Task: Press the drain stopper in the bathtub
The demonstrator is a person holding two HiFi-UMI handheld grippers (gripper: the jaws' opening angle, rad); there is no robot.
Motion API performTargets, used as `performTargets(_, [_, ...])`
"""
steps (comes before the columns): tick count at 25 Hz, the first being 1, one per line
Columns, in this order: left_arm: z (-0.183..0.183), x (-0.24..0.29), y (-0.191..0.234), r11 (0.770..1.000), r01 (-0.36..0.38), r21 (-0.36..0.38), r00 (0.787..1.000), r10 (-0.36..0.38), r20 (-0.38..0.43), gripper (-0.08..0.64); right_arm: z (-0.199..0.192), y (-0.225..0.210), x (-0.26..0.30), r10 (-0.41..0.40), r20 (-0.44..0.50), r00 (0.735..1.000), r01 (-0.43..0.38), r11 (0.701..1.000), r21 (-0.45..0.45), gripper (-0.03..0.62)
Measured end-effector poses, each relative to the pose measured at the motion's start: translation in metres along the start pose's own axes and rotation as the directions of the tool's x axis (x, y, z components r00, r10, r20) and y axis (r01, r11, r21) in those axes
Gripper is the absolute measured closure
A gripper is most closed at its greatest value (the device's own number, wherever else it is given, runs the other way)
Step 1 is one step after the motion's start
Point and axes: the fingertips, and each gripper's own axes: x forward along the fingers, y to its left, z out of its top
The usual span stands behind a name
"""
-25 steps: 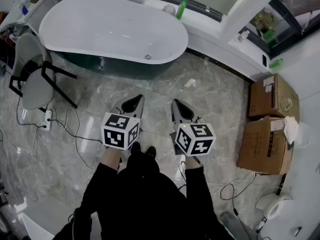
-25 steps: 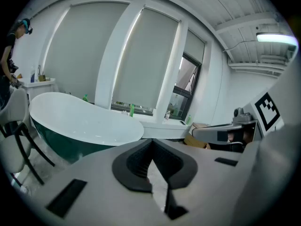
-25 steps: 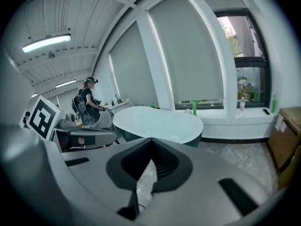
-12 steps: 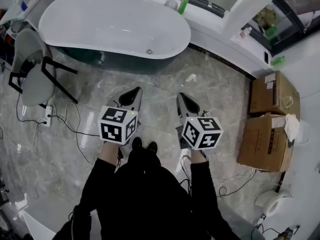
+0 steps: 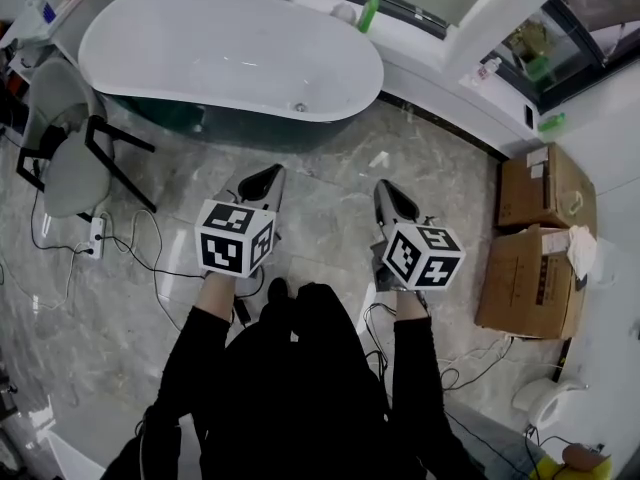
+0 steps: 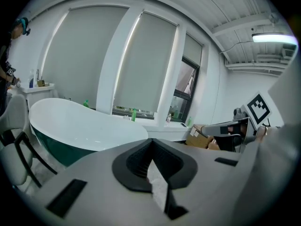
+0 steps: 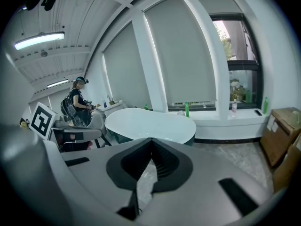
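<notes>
Left claw [image 5: 265, 177] and right claw [image 5: 386, 192] clenched empty, white oval bathtub [image 5: 200, 48] well apart: step close, press straight down.

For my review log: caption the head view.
Person faces the bathtub, left gripper and right gripper shut and empty.

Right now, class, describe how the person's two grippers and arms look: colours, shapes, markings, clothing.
The left gripper and right gripper are alike: grey tapering bodies with black ribbed pads inside the jaws. Each carries a white cube printed with black square markers. The person wears long black sleeves.
</notes>
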Motion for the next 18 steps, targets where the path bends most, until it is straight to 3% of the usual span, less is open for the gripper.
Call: performTargets(18, [0.028,0.060,0.028,1.000,-0.015,-0.007,1.000,0.015,-0.006,0.555,0.036,-0.020,0.063,0.042,-0.036,0.998,-0.044,0.998,-0.046,0.589])
